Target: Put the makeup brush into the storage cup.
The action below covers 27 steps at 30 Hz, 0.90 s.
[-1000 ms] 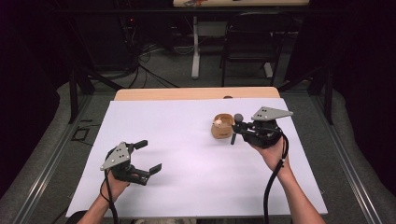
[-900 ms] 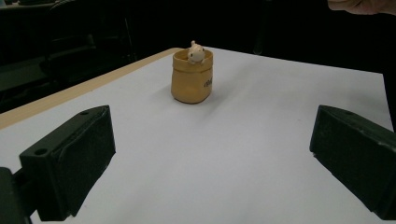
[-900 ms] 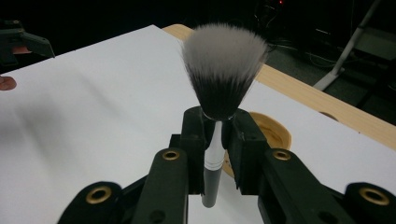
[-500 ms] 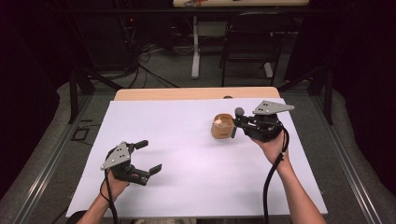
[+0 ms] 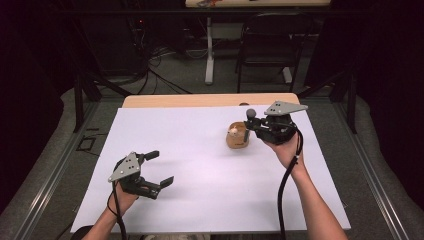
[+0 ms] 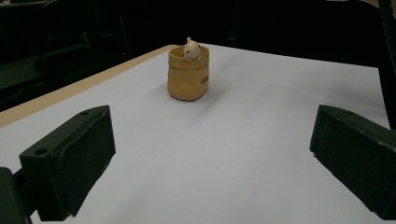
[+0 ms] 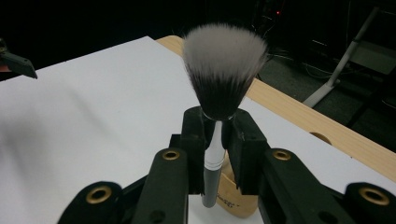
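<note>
Brush (image 7: 224, 70) sits clamped in the right gripper (image 7: 219, 135), the jaws pinching its thin silver-and-grey handle just under the bristles. Its long axis runs upright, with the fluffy grey-tipped head on top and the handle end pointing down at the tan pot (image 7: 233, 193) just below. The right gripper view gives the close detail: bristles fanned out, handle straight between the pads. From the high view the brush (image 5: 250, 113) is only a small grey knob above the pot (image 5: 237, 136), on the far right part of the white table (image 5: 200, 150). The left gripper view shows the pot (image 6: 188, 74) standing upright with a small pale figure (image 6: 191, 48) at its rim. Left gripper (image 5: 159, 167) hovers near the front left, jaws wide apart, nothing between them.
</note>
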Each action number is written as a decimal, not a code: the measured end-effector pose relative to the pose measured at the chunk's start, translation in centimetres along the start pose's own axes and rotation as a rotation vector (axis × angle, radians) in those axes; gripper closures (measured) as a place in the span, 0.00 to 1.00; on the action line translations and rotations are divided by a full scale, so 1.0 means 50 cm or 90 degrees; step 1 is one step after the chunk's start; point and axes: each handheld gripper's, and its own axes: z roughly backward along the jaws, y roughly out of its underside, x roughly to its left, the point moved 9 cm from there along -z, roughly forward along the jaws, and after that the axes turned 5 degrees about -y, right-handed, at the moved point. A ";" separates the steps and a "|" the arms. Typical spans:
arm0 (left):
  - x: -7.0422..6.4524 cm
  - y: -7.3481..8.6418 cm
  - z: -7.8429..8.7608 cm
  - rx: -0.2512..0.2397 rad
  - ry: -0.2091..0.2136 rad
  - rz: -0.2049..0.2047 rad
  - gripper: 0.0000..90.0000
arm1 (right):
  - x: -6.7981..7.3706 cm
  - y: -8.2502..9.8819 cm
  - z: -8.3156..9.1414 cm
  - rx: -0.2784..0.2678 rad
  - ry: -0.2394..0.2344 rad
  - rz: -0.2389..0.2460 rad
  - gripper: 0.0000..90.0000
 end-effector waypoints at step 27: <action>0.002 0.002 -0.001 0.001 0.002 0.004 0.00 | -0.060 -0.029 -0.048 0.008 0.046 0.005 0.86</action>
